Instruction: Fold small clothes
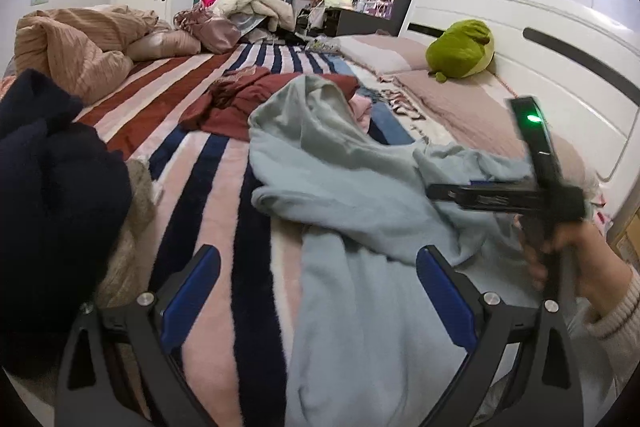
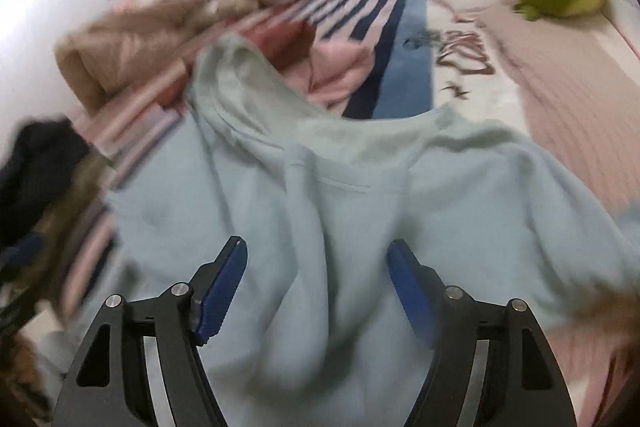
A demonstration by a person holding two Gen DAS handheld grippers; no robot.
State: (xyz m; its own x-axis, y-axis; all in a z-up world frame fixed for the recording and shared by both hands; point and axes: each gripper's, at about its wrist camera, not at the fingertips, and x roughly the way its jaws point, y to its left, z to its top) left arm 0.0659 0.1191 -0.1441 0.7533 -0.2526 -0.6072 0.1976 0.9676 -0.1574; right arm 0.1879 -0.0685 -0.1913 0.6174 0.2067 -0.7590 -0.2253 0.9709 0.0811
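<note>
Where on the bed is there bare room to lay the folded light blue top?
Freest is the striped blanket between the dark navy pile and the light blue top. A second strip lies before the green plush, on the pink pillows. The maroon garment and tan bedding crowd the far side.

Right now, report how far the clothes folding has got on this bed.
Done: nothing looks folded. In hand: the light blue sweatshirt lies rumpled on the striped blanket; the left hand-held gripper and right hand-held gripper are both open over it, gripping nothing. Left: flatten and fold it, then the maroon garment, pink garment and dark navy garment.
</note>
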